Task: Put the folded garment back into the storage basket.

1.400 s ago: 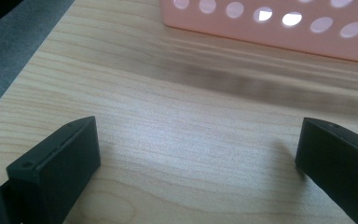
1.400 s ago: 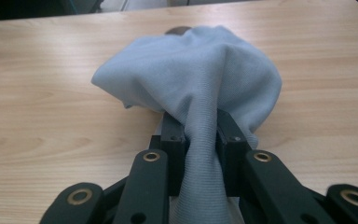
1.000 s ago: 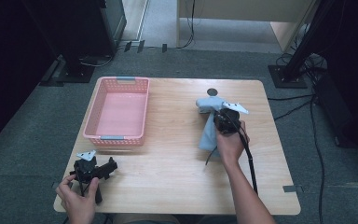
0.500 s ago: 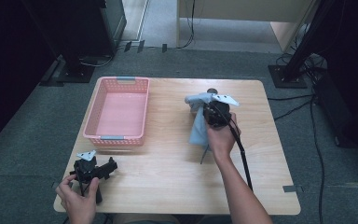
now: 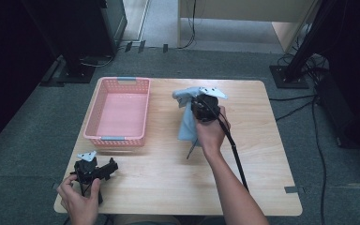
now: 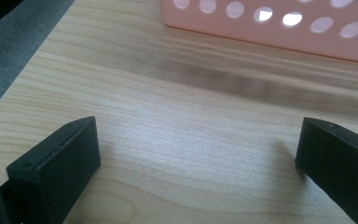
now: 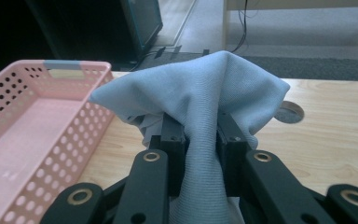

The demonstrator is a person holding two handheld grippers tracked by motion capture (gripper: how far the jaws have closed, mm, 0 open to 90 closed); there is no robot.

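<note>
One cloth beside basket rim

left gripper: low, jaws wide apart | right gripper: raised (forearm extended), jaws clamped

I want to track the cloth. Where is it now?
In the high view, the blue cloth hangs from the right gripper above mid-table, right of the pink basket.
</note>
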